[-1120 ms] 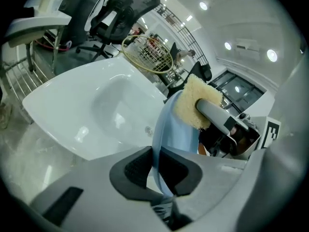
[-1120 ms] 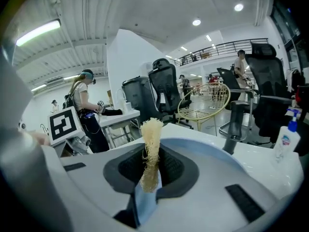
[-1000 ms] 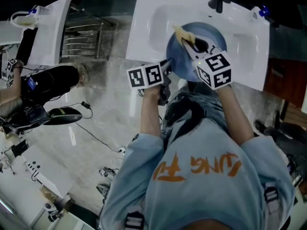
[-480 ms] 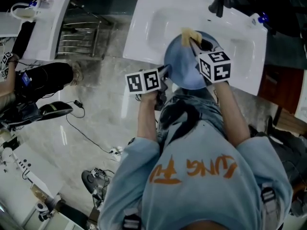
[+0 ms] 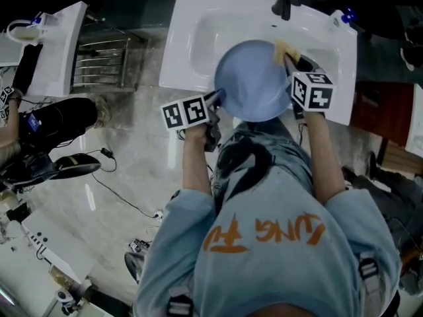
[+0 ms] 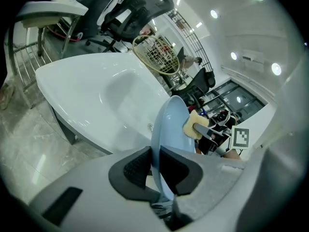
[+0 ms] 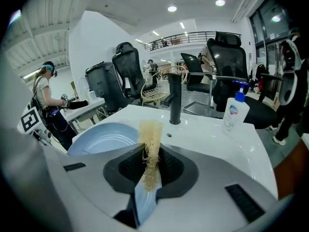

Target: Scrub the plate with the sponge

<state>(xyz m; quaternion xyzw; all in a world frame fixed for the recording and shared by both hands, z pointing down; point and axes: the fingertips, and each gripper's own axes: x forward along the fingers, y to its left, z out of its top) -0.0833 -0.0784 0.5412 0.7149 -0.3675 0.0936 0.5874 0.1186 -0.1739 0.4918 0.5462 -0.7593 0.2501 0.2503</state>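
Scrub looks underway, not done: your L gripper (image 5: 218,98) clamps the round pale-blue plate (image 5: 254,81) by its rim over the white basin (image 5: 192,35), R gripper (image 5: 292,58) nips the yellow fibrous sponge (image 5: 284,48) on the plate's far edge; most of the face prob. left.

What I'm working over is a glossy white ceramic washbasin (image 5: 192,41) with a broad flat rim and a shallow oval bowl sunk into it. On the back rim stands a matte black upright tap (image 5: 285,2), its spout reaching over the bowl. Near the tap, towards the rim's right corner, a white plastic soap bottle with a blue pump top (image 5: 342,17) stands upright. In the right gripper view I can see a small dark hole (image 7: 168,135) in the white surface just in front of the tap's base. The basin stands on a pale grey marbled floor (image 5: 132,164), where a thin black cable (image 5: 106,154) trails loosely.
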